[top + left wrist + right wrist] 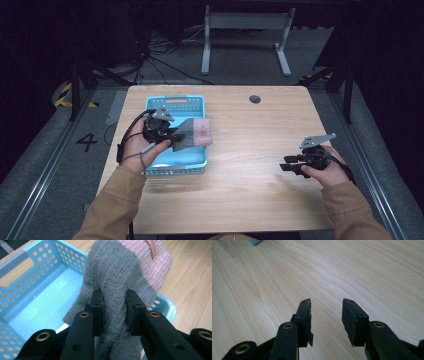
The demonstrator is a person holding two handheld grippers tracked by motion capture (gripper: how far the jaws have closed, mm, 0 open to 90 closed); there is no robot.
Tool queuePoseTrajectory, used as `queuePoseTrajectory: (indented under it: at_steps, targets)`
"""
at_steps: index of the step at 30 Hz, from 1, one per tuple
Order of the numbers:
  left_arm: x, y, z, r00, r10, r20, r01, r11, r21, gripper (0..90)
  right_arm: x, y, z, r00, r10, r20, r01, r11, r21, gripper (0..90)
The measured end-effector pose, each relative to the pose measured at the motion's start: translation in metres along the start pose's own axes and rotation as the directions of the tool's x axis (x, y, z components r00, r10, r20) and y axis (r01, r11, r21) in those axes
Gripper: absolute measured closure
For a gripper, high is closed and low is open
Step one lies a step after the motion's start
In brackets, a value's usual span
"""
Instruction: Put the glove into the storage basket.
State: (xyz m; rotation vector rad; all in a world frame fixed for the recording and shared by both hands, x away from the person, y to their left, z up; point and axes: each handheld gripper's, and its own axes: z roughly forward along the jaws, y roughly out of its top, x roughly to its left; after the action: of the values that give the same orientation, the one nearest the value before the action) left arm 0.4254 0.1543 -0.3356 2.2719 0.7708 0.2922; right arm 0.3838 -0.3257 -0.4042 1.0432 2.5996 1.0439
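Gripping a grey knitted sock with a pink ribbed cuff (117, 277), the left claw (114, 305) is clenched on the grey part, both black pads pressing into the wool. Ahead of this claw the sock stretches away to its pink cuff, where a small pink label is stitched on. Below and to the side of the claw lies a light blue perforated plastic basket (50, 302), its floor bare under the sock; the far rim of the basket passes beneath the cuff. In the high view the left claw (176, 136) sits over the basket (175, 102), held in the person's left hand (137, 145), and the sock (196, 133) reaches from the claw out across the basket's right rim, the pink end hanging over the light wooden worktop (250, 150).

Well apart, at the other side of the worktop, the right claw (291, 166) rests in the person's right hand (327, 170), pointing toward the basket. In the right gripper view this claw (326, 315) is released, its two jaws standing apart with bare wood grain (337, 270) between and ahead of them. A corner of the basket shows far ahead of it at the frame's top edge.
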Motion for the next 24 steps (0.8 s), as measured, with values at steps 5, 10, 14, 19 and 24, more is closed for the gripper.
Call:
queuePoseTrajectory:
  at_steps: [5,10,14,19,24]
  targets:
    - [0.013,-0.007,0.003,0.9997,-0.023,-0.008,0.023,0.9995,0.022,71.7,0.000,0.000,0.001,1.0000,-0.001,-0.001,0.001,1.0000,0.003,60.4]
    - [0.021,-0.011,0.010,0.9994,-0.033,-0.009,0.033,0.9986,0.041,71.6,0.001,-0.001,0.003,1.0000,-0.004,-0.004,0.004,1.0000,0.007,60.3]
    - [0.028,-0.013,0.018,0.9995,-0.029,-0.008,0.030,0.9972,0.069,71.6,0.001,-0.001,0.003,1.0000,-0.002,-0.002,0.002,1.0000,0.006,60.2]
    - [0.036,-0.018,0.025,0.9989,-0.047,-0.007,0.048,0.9960,0.076,71.4,0.001,-0.002,0.003,1.0000,0.002,-0.003,-0.002,1.0000,0.006,60.0]
    - [0.041,-0.023,0.033,0.9983,-0.054,-0.020,0.056,0.9922,0.111,71.2,0.001,-0.003,0.003,1.0000,0.005,-0.002,-0.005,1.0000,0.007,59.7]
